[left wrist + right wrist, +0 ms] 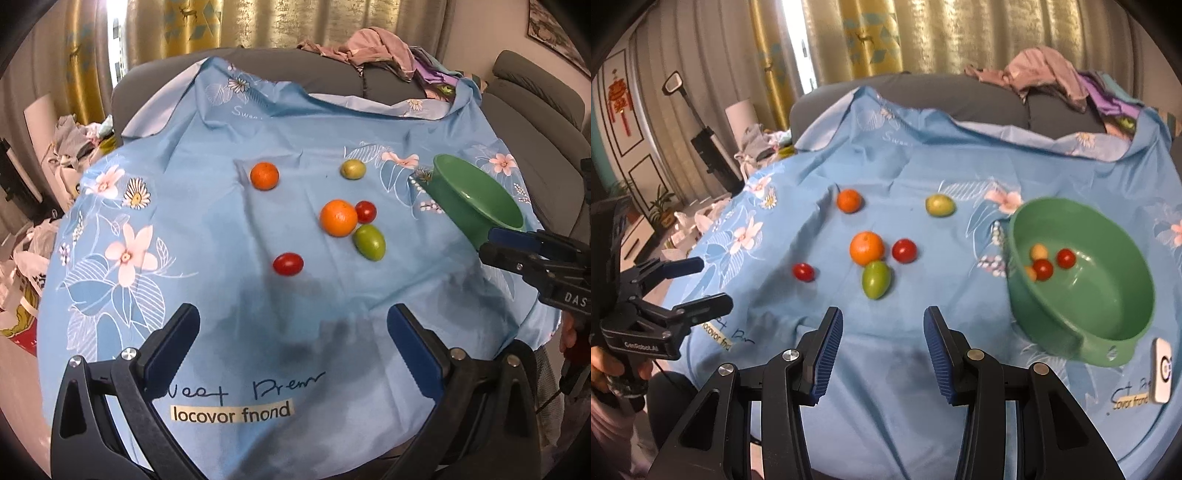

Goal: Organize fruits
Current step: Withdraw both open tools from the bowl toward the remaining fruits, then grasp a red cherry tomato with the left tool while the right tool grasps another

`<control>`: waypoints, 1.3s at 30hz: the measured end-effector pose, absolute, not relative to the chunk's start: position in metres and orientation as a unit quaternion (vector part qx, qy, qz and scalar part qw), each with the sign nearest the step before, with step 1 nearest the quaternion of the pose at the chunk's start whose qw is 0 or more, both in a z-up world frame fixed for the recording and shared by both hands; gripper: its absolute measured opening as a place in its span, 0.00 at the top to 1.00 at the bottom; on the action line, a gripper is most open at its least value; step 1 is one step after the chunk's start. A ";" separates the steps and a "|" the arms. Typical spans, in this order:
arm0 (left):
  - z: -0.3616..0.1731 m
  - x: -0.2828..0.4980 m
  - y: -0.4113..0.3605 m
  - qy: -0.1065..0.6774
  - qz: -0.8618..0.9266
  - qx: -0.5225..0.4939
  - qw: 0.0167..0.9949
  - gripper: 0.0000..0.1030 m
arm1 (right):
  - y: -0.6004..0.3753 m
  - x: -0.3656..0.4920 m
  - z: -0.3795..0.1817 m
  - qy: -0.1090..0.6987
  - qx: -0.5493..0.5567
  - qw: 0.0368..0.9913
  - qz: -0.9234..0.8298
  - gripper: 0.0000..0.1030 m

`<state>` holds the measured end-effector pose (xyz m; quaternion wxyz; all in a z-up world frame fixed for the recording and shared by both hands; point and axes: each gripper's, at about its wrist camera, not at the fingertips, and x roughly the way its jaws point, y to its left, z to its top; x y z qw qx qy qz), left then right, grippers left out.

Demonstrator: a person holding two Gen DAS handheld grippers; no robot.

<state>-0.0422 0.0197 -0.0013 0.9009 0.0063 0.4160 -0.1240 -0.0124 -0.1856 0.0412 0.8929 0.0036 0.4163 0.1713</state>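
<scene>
Smooth blue floral cloth [886, 166], faintly creased, draped over the worktop. Loose on it: a large dimpled orange [867, 247] touching a glossy oval green fruit [875, 279], a round red tomato [904, 250] just beside, an oval tomato [803, 272] apart to the left, a smaller orange [849, 200] and a dull yellow-green fruit [940, 205] farther back. Glossy green plastic bowl [1108, 314], tilted, holding two red tomatoes and two small yellowish pieces, too blurred to name. Left gripper [293, 323] wide open, ribbed blue pads bare. Right gripper [882, 326] partly open, empty. White gadget at the right edge, cut off.
</scene>
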 end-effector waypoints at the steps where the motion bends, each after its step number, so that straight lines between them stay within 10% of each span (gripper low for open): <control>1: -0.003 -0.042 0.020 0.417 -0.126 0.006 0.900 0.01 | -0.185 -0.012 0.039 0.420 0.005 0.891 0.171 0.55; 10: -0.016 -0.022 0.016 0.419 -0.159 0.003 0.894 0.05 | -0.182 0.003 0.023 0.443 0.011 0.880 0.170 0.55; 21: -0.036 0.027 -0.004 0.443 -0.188 0.037 0.876 0.36 | -0.188 0.019 0.006 0.458 0.025 0.871 0.175 0.55; 39: -0.070 0.067 -0.019 0.498 -0.191 0.145 0.833 0.59 | -0.200 0.040 -0.014 0.467 0.046 0.863 0.185 0.56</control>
